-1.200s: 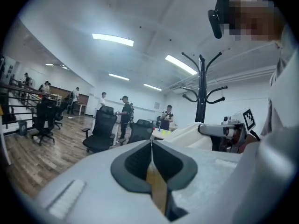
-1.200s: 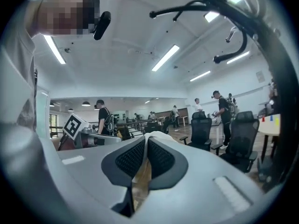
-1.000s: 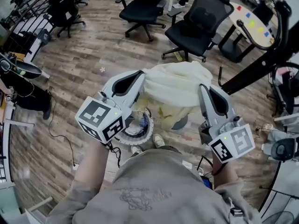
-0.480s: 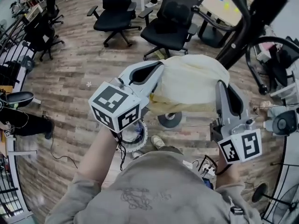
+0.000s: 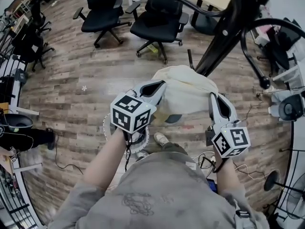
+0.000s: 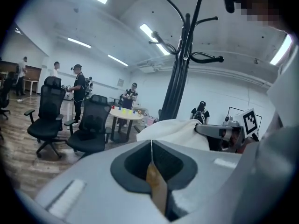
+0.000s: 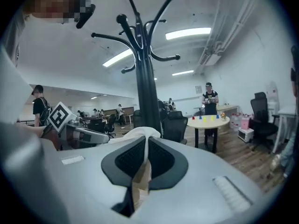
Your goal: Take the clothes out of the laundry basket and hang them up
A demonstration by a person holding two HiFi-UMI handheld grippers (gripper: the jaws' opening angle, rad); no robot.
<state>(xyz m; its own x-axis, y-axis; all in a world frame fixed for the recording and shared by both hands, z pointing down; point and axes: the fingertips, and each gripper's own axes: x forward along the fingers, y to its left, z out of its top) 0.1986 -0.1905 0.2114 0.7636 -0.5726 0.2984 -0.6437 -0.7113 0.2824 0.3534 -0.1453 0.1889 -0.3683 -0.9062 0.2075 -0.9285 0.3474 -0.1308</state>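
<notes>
L tool point(image 5: 159, 87) & R tool point(image 5: 213, 97) are each pinching shut on the cream garment point(image 5: 185, 90), one at either end. Garment's hanging in the air betw. them, above the wood floor point(image 5: 71, 94), near the black coat stand point(image 5: 223, 37). Its long axis is running L–R, tool to tool. The middle's bunching into a hump pointing away from the person, twd the stand. Laundry basket point(image 5: 105, 129) is peeking out under L tool.
</notes>
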